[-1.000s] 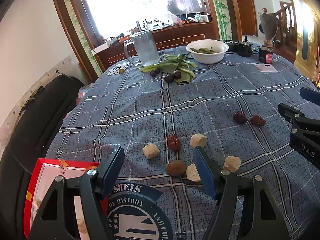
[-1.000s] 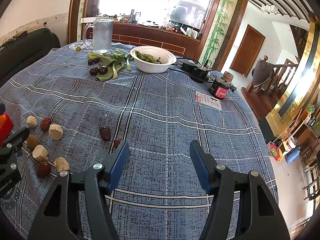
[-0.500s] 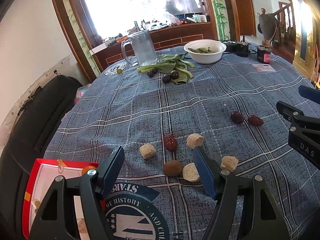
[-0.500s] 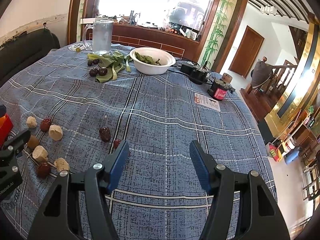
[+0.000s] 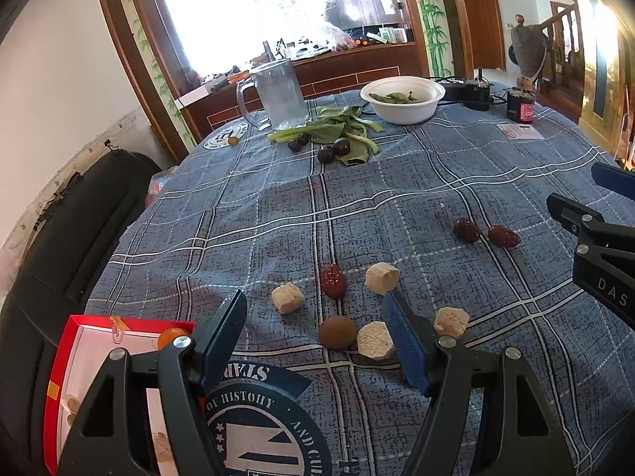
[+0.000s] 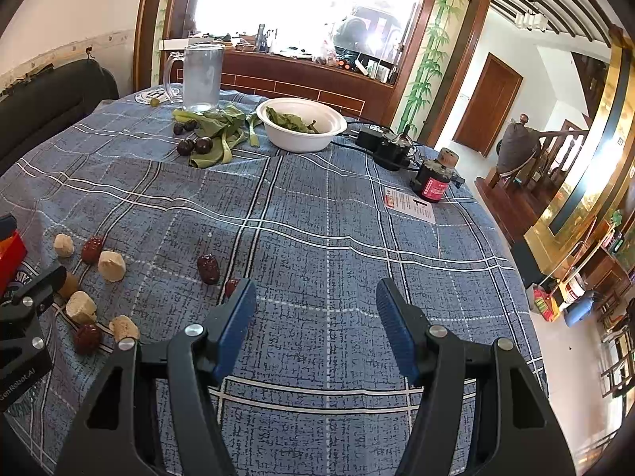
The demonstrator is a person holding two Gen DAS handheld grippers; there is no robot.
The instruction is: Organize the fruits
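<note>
Red dates, beige chunks and a brown round fruit lie on the blue plaid tablecloth. My left gripper is open and empty, hovering just before the brown fruit. A red box at lower left holds an orange fruit. My right gripper is open and empty; two dates lie by its left finger. Dark plums sit far back.
A glass mug, green leaves and a white bowl with greens stand at the far side. A black device, a red-labelled jar and a card sit at the right. A black chair is left.
The left gripper has drawn back slightly toward me, so the fruits sit a little farther ahead. The right gripper has barely moved. Both stay open.
</note>
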